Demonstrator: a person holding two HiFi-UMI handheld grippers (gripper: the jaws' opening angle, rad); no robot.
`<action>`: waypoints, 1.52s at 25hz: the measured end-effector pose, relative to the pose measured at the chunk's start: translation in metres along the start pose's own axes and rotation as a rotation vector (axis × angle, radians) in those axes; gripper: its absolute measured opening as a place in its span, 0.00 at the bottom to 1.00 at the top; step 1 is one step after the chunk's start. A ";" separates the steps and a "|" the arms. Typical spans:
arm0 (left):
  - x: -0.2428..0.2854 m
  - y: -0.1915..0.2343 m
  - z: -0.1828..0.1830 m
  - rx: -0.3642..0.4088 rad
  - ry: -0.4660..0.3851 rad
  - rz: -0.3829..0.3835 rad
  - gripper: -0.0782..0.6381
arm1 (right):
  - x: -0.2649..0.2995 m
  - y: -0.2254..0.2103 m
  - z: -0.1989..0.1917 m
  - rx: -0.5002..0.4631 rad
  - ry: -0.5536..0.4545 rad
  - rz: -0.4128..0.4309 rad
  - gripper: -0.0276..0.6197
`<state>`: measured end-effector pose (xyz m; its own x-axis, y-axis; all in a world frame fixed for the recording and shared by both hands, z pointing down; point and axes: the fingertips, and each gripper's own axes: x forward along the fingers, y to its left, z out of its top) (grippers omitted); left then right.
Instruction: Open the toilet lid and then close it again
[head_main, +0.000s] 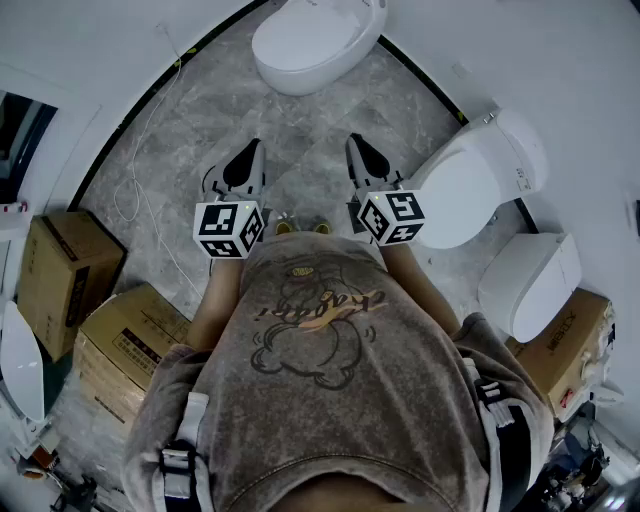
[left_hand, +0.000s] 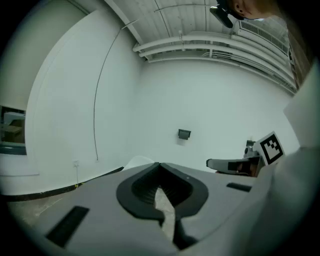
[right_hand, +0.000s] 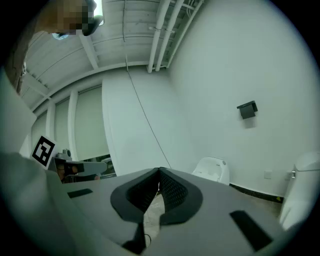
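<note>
I note a grey marbled tile floor (head_main: 200, 110). On it a white ceramic toilet (head_main: 318, 40) stands straight ahead with its lid lying shut, and a second white toilet (head_main: 480, 175) is near my right, lid likewise down. At left stand brown cardboard boxes (head_main: 70, 270). My left gripper (head_main: 250, 150) and right gripper (head_main: 356, 145) are both clenched on nothing, held side by side and touching neither toilet.

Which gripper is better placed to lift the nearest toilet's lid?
Right, probably: the right gripper hangs beside the nearest closed toilet; the left gripper is farther off. Both are shut and empty.
</note>
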<state>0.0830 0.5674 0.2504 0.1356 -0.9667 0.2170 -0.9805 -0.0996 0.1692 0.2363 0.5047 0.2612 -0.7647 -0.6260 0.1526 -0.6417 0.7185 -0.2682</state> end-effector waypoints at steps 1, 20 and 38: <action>0.002 -0.001 0.000 -0.001 -0.001 0.002 0.12 | 0.001 -0.002 0.000 0.000 -0.001 0.004 0.08; 0.126 0.039 -0.018 -0.012 0.023 0.013 0.12 | 0.101 -0.071 -0.015 -0.008 0.033 0.070 0.08; 0.377 0.199 -0.138 -0.045 0.157 -0.028 0.12 | 0.353 -0.200 -0.143 0.046 0.158 0.016 0.08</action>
<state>-0.0413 0.2158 0.4987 0.1866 -0.9147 0.3585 -0.9692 -0.1118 0.2195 0.0863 0.1830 0.5051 -0.7766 -0.5569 0.2945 -0.6291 0.7110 -0.3143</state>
